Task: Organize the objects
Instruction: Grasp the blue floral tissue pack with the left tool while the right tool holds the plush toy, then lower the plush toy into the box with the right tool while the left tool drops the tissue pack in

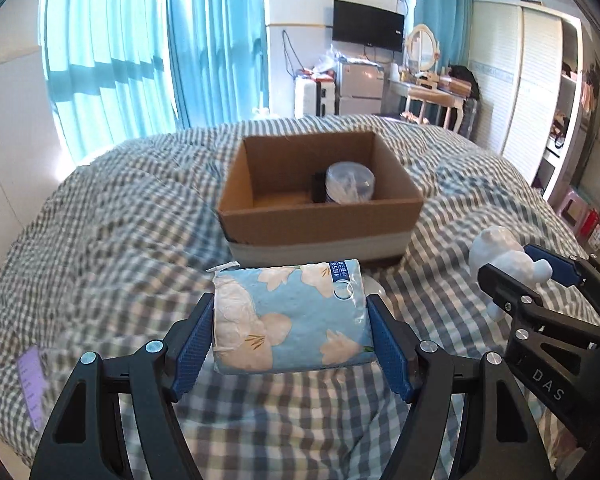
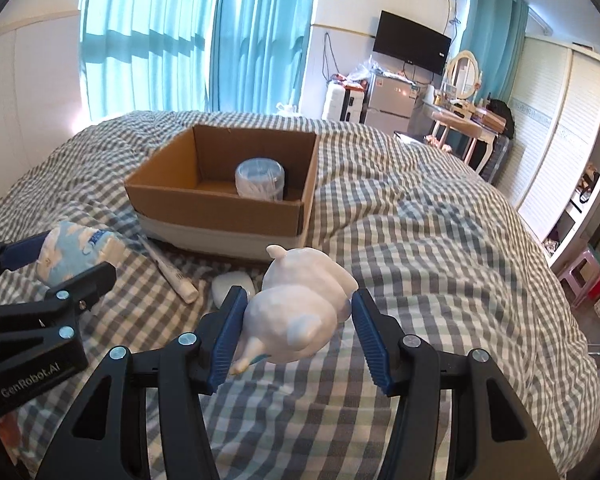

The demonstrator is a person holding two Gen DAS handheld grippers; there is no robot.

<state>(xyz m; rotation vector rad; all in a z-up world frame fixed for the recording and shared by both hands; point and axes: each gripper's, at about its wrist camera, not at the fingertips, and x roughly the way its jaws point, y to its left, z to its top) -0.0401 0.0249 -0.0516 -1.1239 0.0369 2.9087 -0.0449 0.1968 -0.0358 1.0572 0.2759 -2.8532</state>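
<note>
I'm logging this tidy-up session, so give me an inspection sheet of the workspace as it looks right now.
Surface: bed under a rumpled grey checked cover.
Job's things: open cardboard box on the bed, with a clear round tub inside; floral tissue pack and white figurine are each in a gripper.
Clutter: white tube and a white oval object lying on the cover in front of the box.
Grippers: left gripper shut on the tissue pack; right gripper shut on the figurine.
Cables: wires hanging on the far wall near the television.
Surroundings: blue curtains, dressing table, wardrobe.
</note>
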